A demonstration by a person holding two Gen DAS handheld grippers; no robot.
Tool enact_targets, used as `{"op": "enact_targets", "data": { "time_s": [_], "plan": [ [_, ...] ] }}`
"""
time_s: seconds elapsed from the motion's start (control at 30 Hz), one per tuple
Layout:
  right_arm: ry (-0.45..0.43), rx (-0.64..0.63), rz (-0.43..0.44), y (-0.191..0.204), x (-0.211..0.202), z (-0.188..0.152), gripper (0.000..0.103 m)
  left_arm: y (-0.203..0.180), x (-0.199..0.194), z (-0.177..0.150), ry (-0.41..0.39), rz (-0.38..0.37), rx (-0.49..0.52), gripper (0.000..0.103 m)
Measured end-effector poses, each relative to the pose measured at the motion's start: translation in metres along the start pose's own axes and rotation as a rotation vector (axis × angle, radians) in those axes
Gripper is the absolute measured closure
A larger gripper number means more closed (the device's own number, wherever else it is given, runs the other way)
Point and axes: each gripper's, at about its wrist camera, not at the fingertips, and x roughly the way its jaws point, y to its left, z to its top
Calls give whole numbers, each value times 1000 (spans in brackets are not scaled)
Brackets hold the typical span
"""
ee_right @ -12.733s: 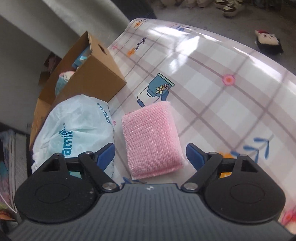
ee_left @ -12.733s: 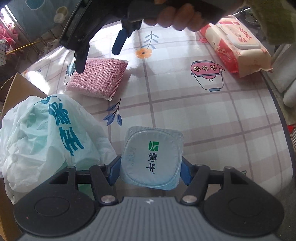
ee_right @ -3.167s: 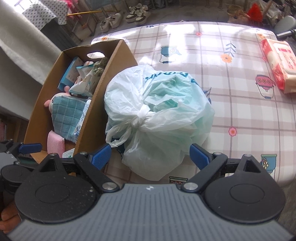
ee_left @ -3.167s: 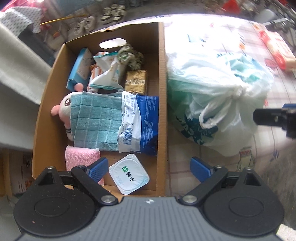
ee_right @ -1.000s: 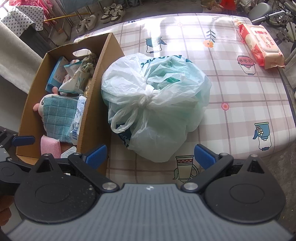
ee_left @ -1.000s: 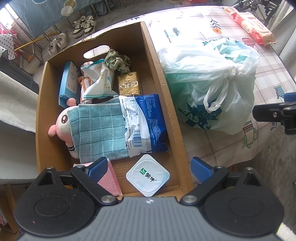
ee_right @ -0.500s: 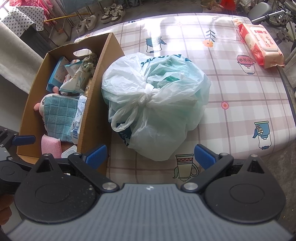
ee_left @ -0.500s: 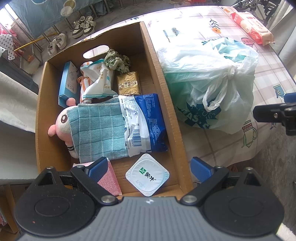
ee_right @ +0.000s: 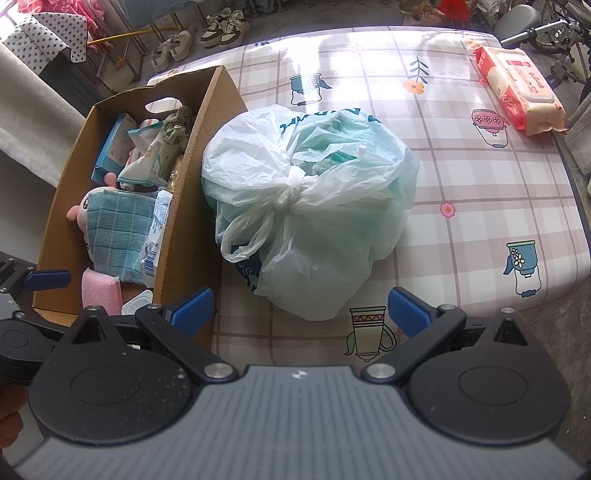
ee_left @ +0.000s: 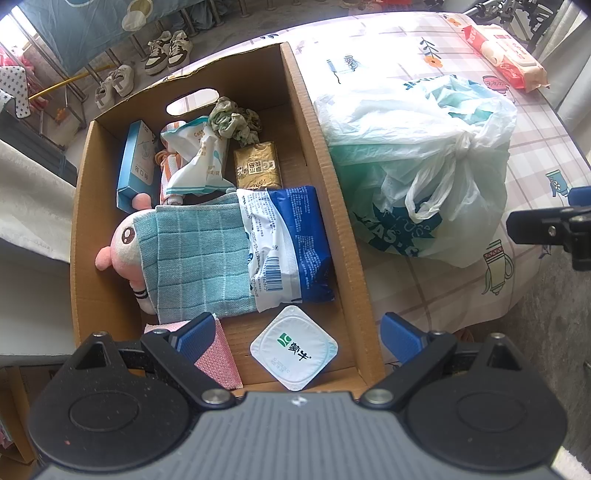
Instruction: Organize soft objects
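A cardboard box (ee_left: 354,236) (ee_right: 184,206) stands on the table's left side, full of soft goods. Inside lie a white yogurt cup (ee_left: 293,349), a pink sponge (ee_left: 218,354) (ee_right: 100,290), a teal cloth (ee_left: 199,258) over a pink plush toy (ee_left: 118,243), a blue and white packet (ee_left: 291,243) and a gold pack (ee_left: 257,170). My left gripper (ee_left: 295,332) hovers open above the box's near end, holding nothing. A knotted white plastic bag (ee_right: 306,206) (ee_left: 417,166) sits right of the box. My right gripper (ee_right: 299,308) is open just in front of the bag.
A red and white wipes pack (ee_right: 517,88) (ee_left: 502,55) lies at the table's far right corner. The checked tablecloth (ee_right: 480,184) drops off at the near and right edges. Shoes (ee_right: 221,22) stand on the floor beyond the table. The right gripper's finger (ee_left: 546,229) shows at the left view's right edge.
Since 12.7 s ago the yogurt cup and the pink sponge have gone from the grippers and table into the box. Over the last second both grippers have barely moved.
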Motion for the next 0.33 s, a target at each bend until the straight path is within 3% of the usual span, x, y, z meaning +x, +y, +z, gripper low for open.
{"op": "enact_targets", "data": {
  "time_s": [0.33],
  "plan": [
    [0, -1, 0, 0, 0, 0, 2, 0, 0, -1, 2, 0, -5, 6]
  ]
}}
